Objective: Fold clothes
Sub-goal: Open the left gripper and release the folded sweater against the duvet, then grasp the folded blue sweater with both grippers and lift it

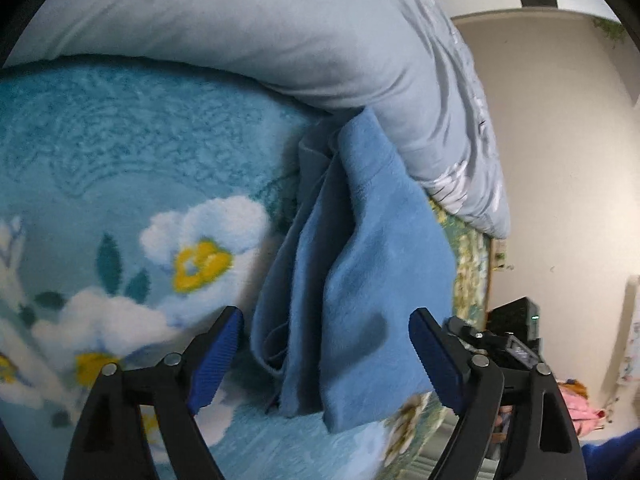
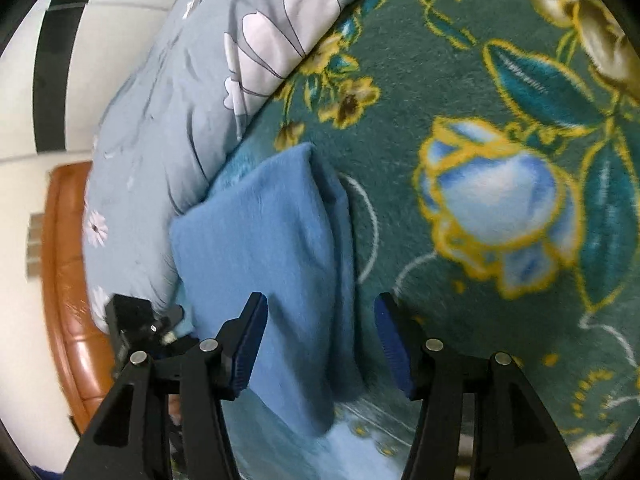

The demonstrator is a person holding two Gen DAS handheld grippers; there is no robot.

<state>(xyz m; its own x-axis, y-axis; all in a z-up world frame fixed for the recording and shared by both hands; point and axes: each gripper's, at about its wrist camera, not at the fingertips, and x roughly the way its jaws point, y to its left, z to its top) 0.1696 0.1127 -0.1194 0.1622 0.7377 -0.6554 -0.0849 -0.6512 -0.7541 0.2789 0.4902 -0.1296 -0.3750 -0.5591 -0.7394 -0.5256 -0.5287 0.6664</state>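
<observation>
Folded blue cloth [image 1: 360,264] on floral blanket [image 1: 120,160], far edge against grey pillow [image 1: 280,32].
Left gripper [image 1: 326,354] and right gripper [image 2: 320,344]: both spread wide, gripping nothing.

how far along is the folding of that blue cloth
Done, it seems: the blue garment lies doubled over in layers on the floral blanket, its far end against the grey pillow. In hand: nothing; the left gripper and right gripper are both open over it. Left: possibly squaring the uneven, bunched edges.
</observation>
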